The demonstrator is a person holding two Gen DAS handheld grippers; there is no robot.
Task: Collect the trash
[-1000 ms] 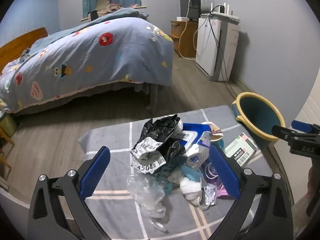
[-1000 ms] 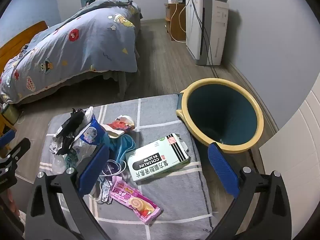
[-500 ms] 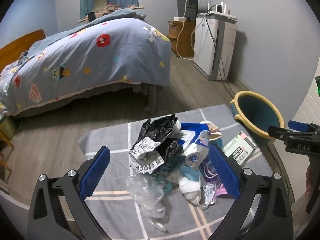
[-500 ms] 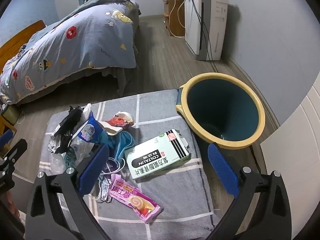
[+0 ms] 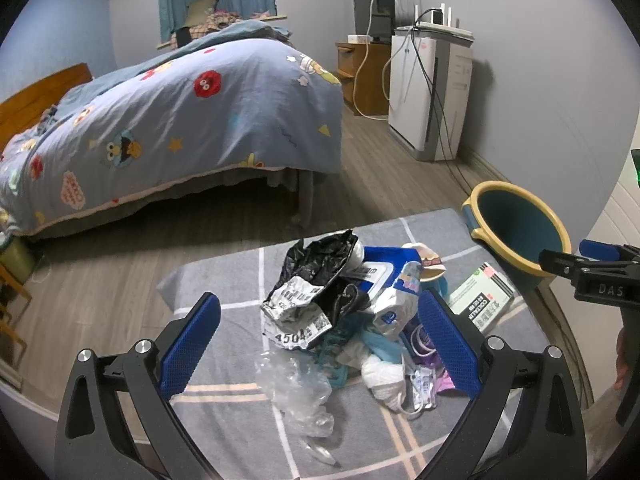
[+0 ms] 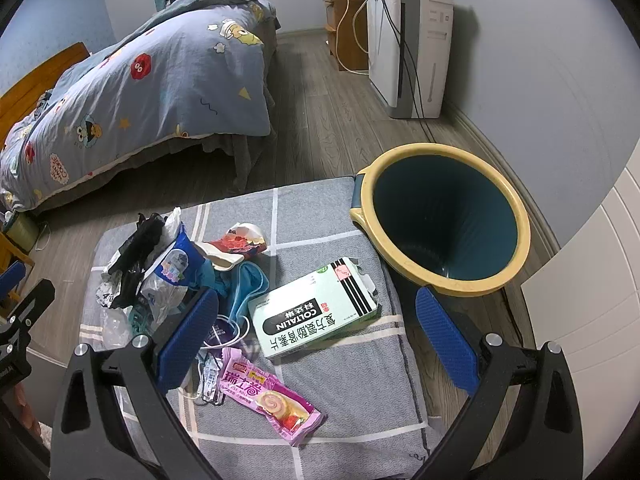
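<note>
Both the left gripper (image 5: 318,344) and the right gripper (image 6: 316,338) hang spread wide and empty above the grey checked cushion surface (image 6: 340,208). A heap of crumpled black and clear plastic wrappers (image 5: 320,292) lies left; beside it a pale green cardboard box (image 6: 314,312) reads "COLTALIN". A pink snack wrapper (image 6: 272,402) lies nearer. The yellow-rimmed teal bin (image 6: 440,232) stands at the cushion's right edge, a quilted bed (image 5: 172,120) beyond.

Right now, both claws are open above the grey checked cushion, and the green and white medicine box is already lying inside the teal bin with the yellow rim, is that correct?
Not quite: the green and white medicine box lies on the grey checked cushion, beside the teal bin with the yellow rim, not inside it, as the right wrist view shows. The left claw and right claw are indeed both open above the cushion.
</note>
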